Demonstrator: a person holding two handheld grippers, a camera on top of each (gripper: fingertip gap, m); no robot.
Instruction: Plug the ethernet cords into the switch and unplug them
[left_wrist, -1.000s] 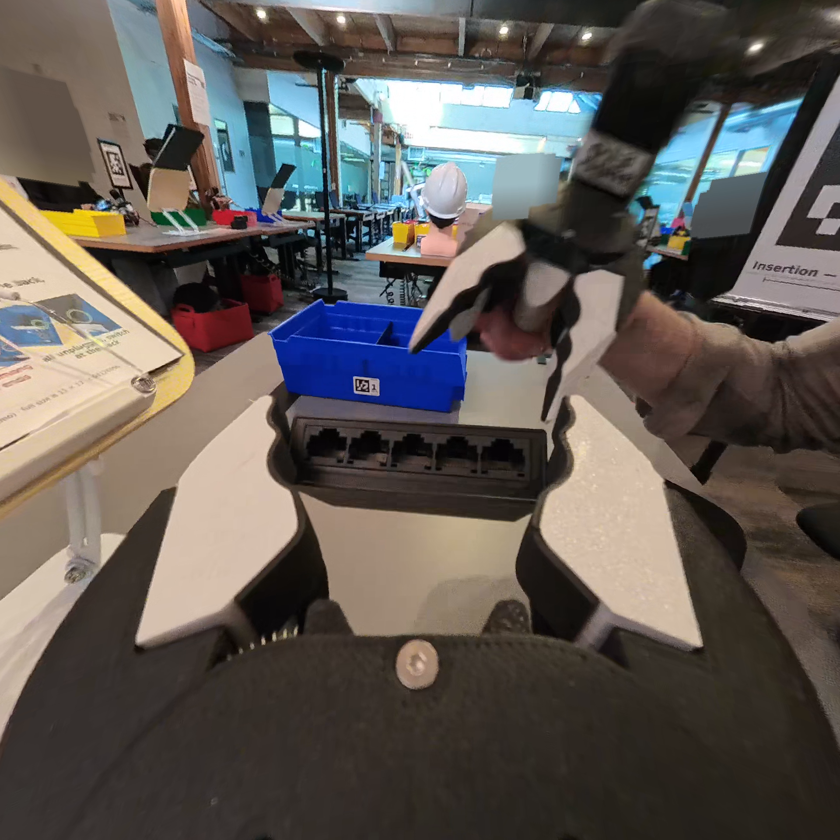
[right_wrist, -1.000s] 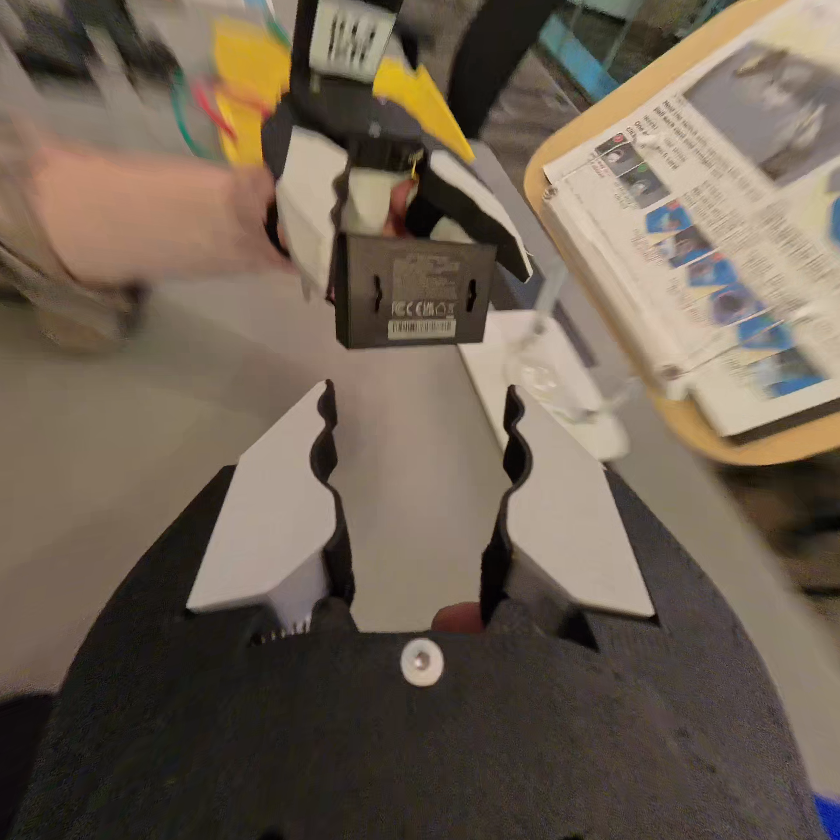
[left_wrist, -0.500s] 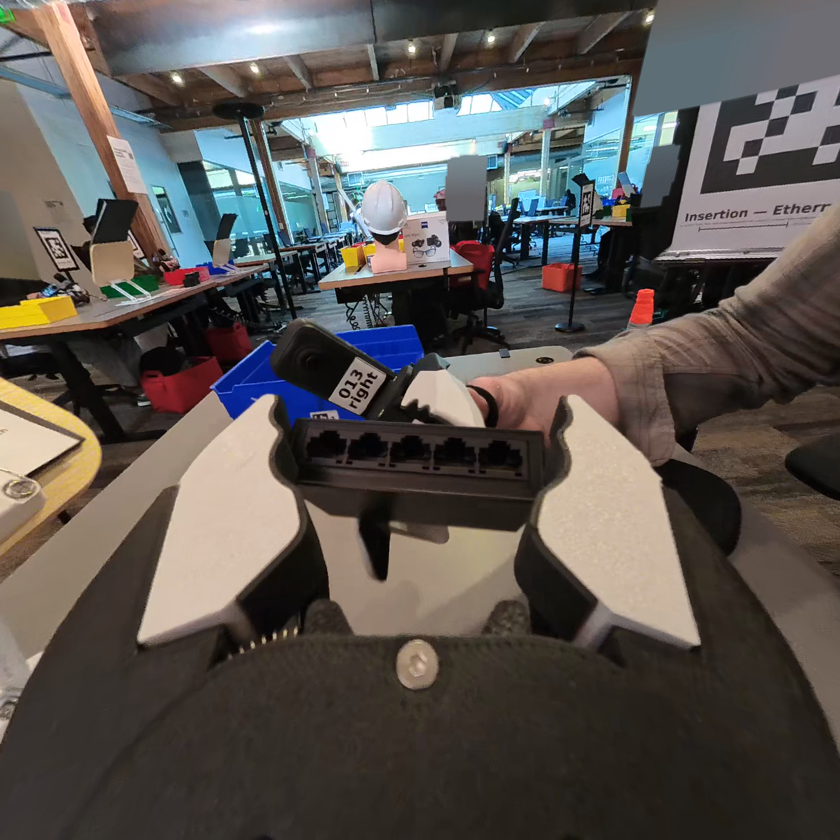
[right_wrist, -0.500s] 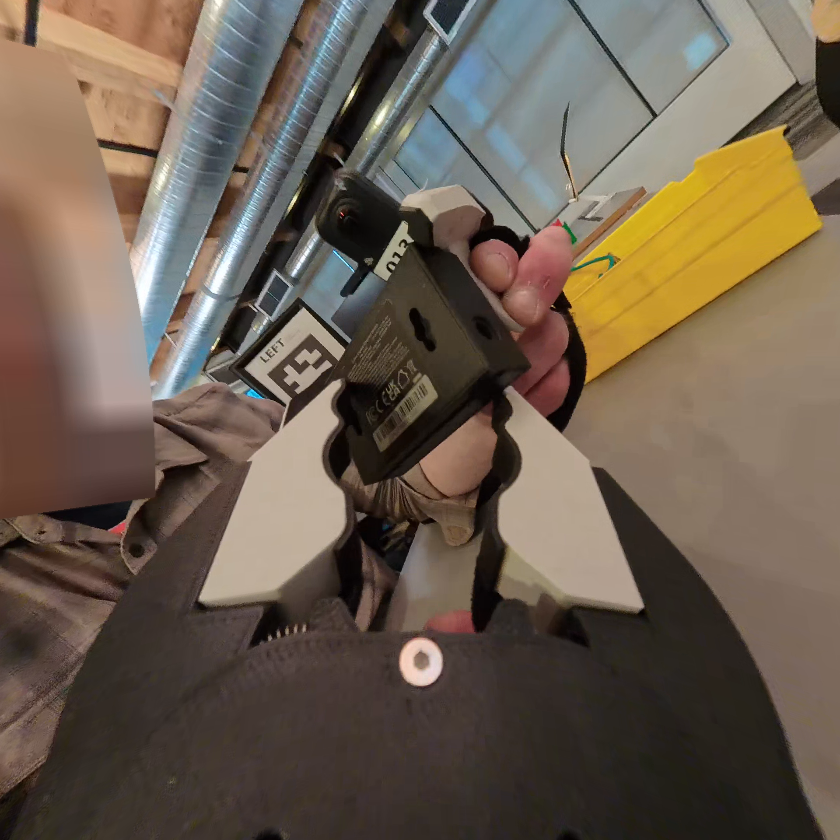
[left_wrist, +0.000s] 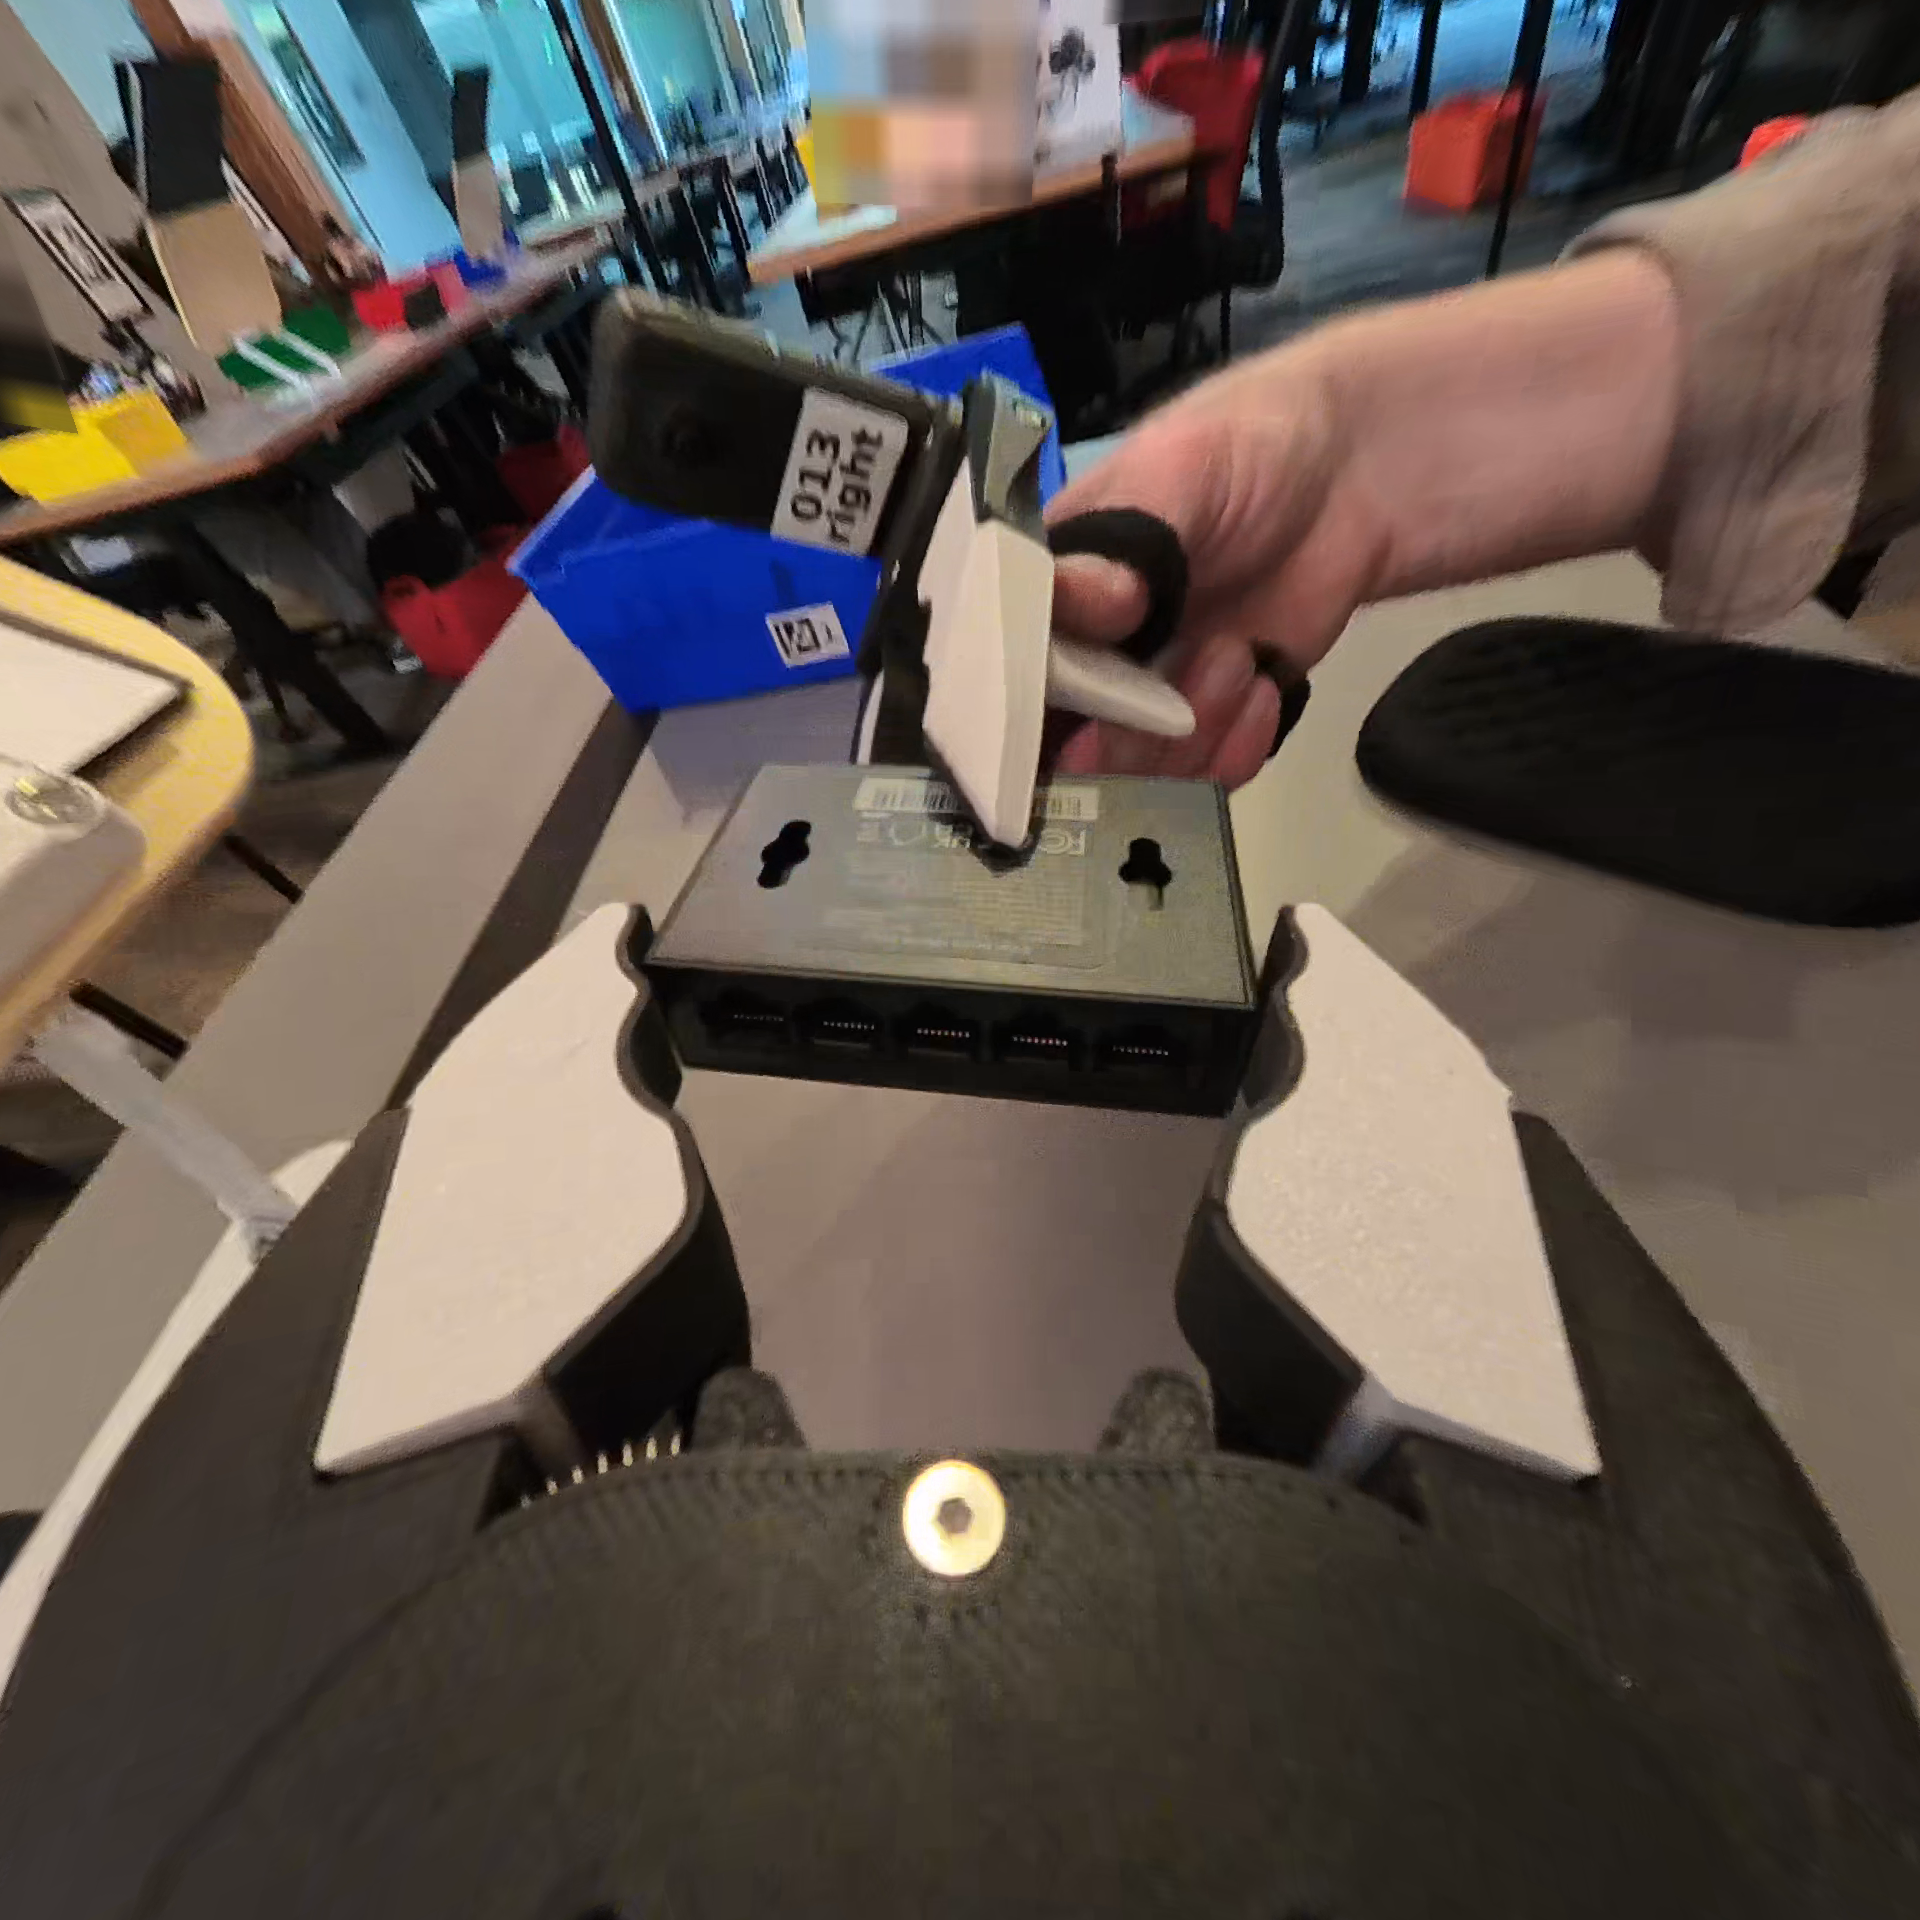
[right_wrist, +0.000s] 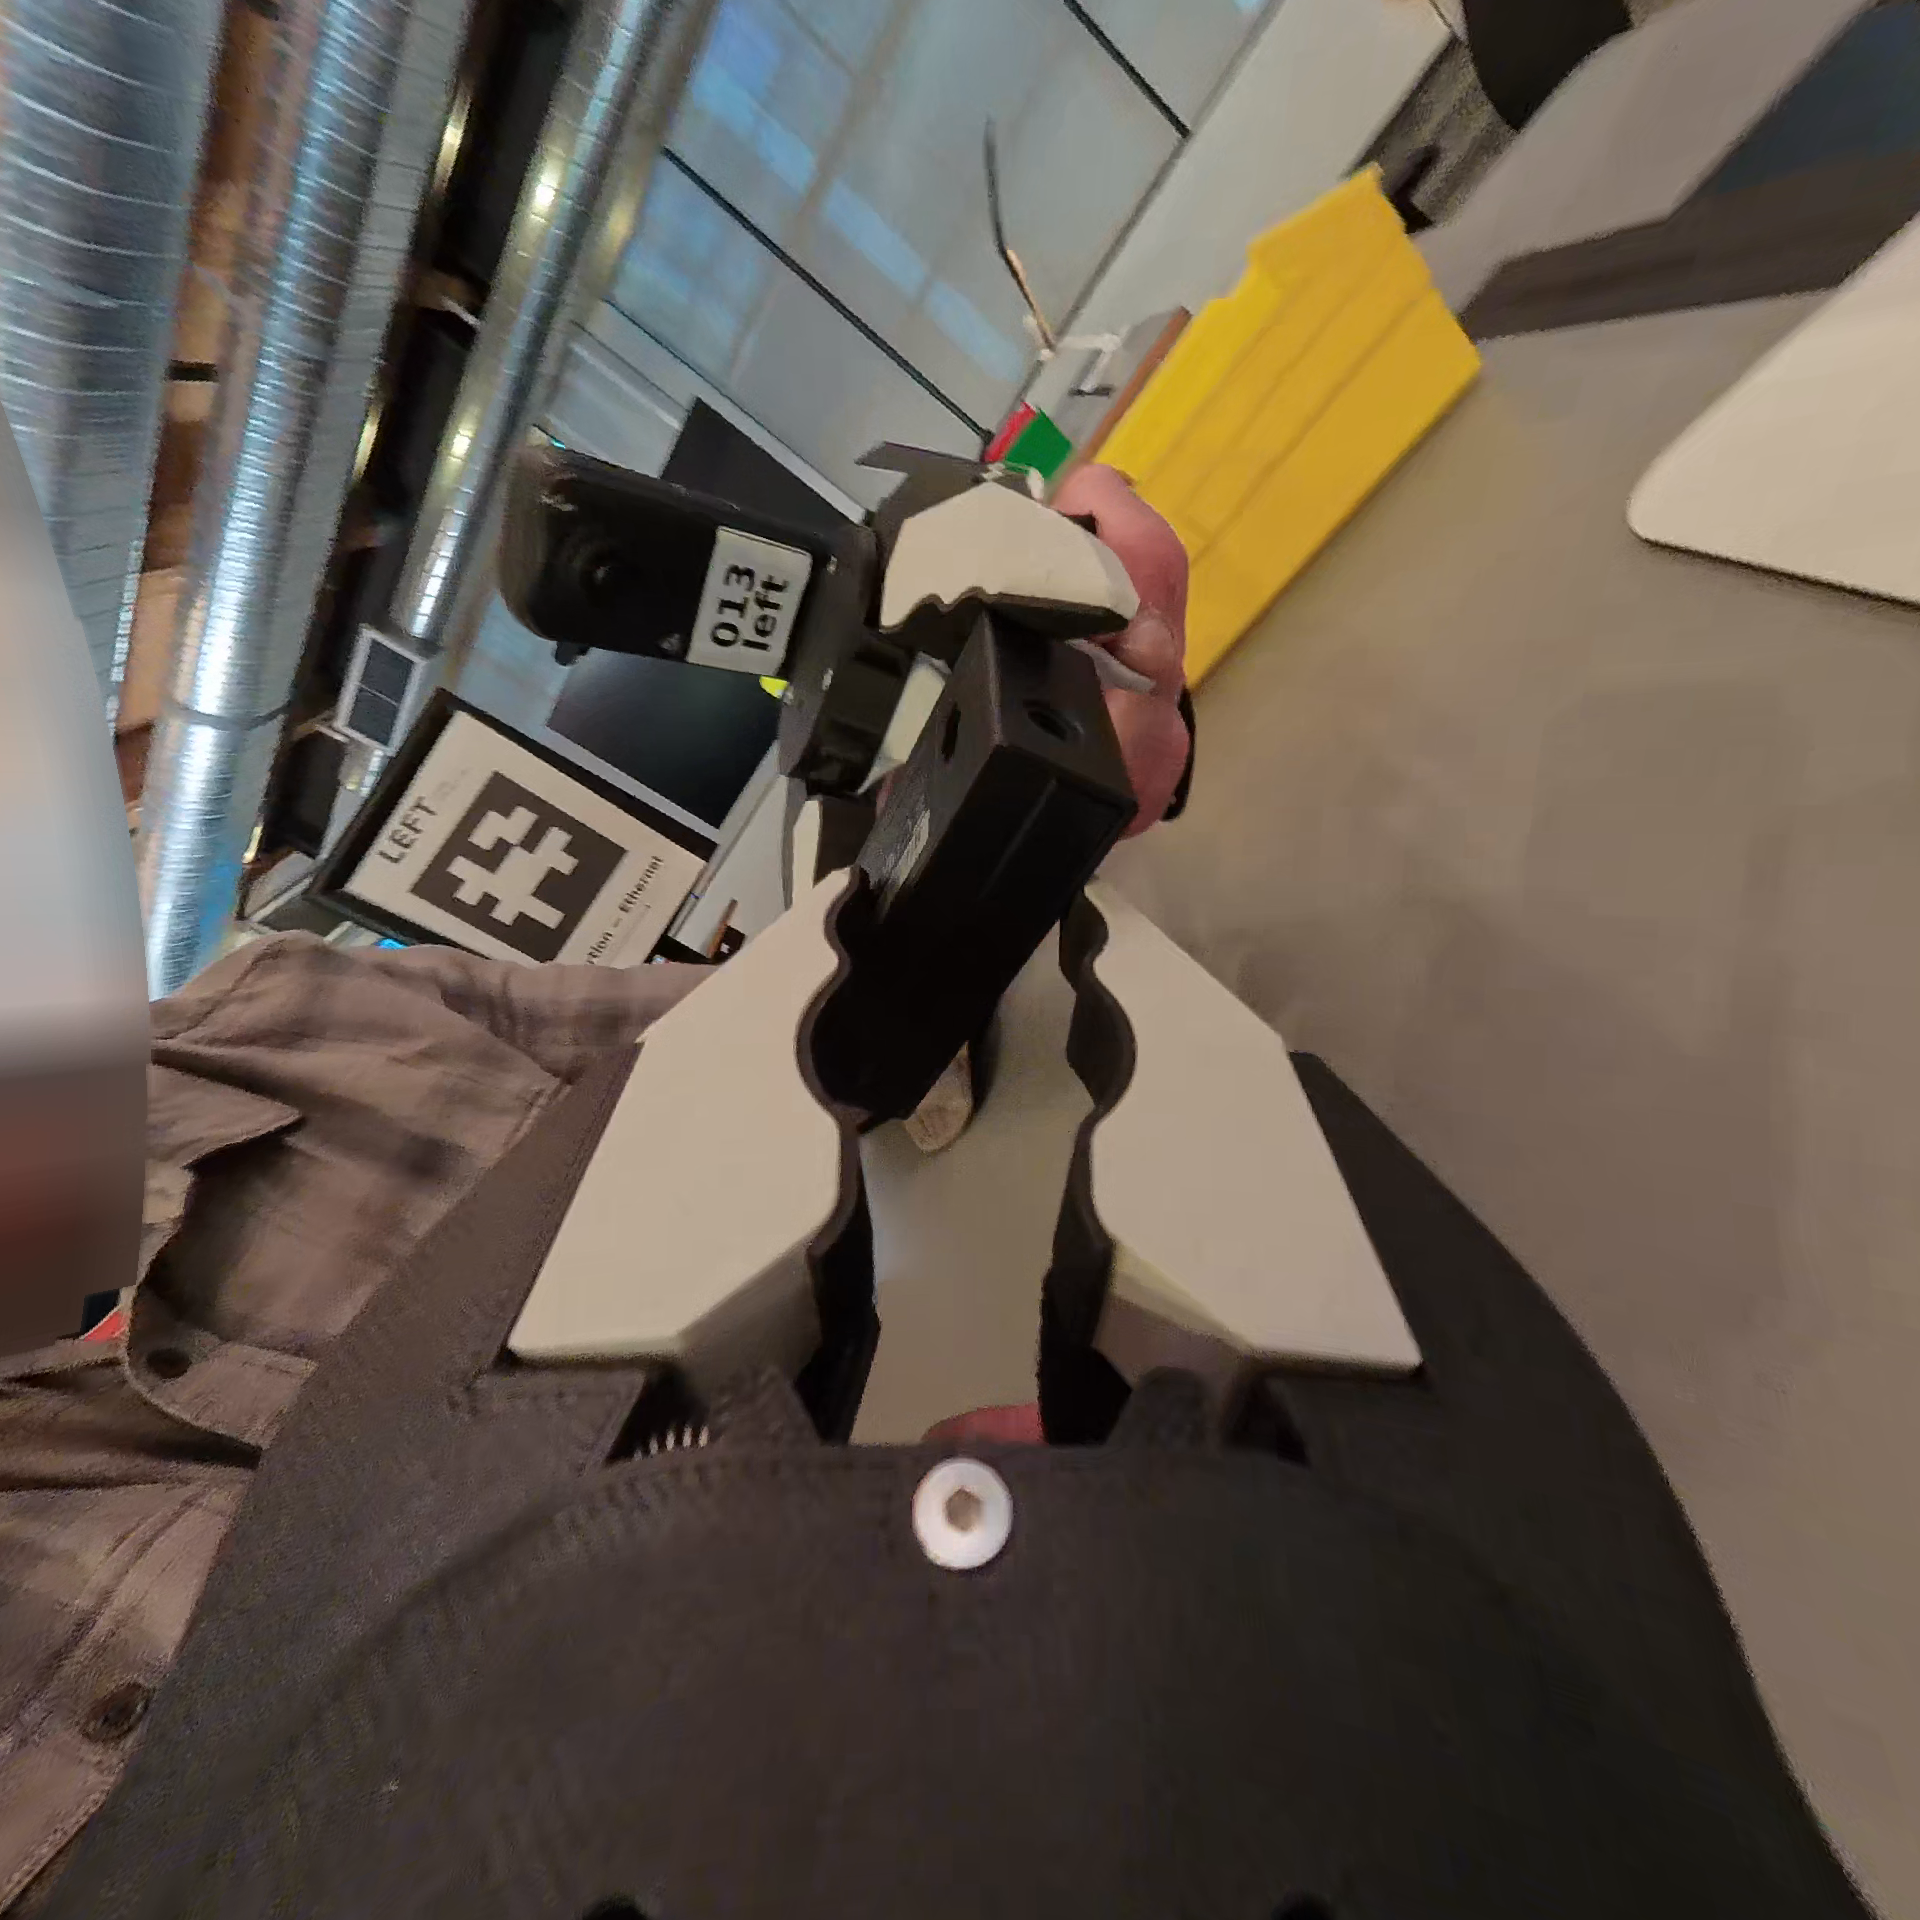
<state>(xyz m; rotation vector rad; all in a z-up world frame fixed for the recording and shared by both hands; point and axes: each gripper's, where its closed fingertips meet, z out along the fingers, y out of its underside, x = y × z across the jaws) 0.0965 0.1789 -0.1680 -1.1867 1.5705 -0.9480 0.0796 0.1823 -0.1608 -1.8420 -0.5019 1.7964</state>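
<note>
My left gripper (left_wrist: 956, 925) is shut on the black switch (left_wrist: 956, 883), one fingertip on each short end. The row of ports faces the camera and the labelled underside faces up, just above the grey table (left_wrist: 1558, 1091). My right gripper (left_wrist: 982, 810) comes down from above, one fingertip on the switch's upper face. In the right wrist view the switch (right_wrist: 977, 862) lies between the right gripper's (right_wrist: 956, 904) part-open jaws. It touches the left finger, and a gap shows at the right finger. The left gripper's finger (right_wrist: 997, 566) holds the far end. No cord shows.
A blue bin (left_wrist: 707, 613) stands at the table's far edge. A yellow bin (right_wrist: 1299, 416) and a white pad (right_wrist: 1787, 488) are on the table. A black chair seat (left_wrist: 1662, 769) is at the right. A wooden board with papers (left_wrist: 125, 727) is at the left. Both grippers' tips are close together, under 4 cm apart.
The left gripper has tipped the switch so its underside faces up and has brought it lower. The right gripper has moved onto the switch and its jaws have narrowed.
</note>
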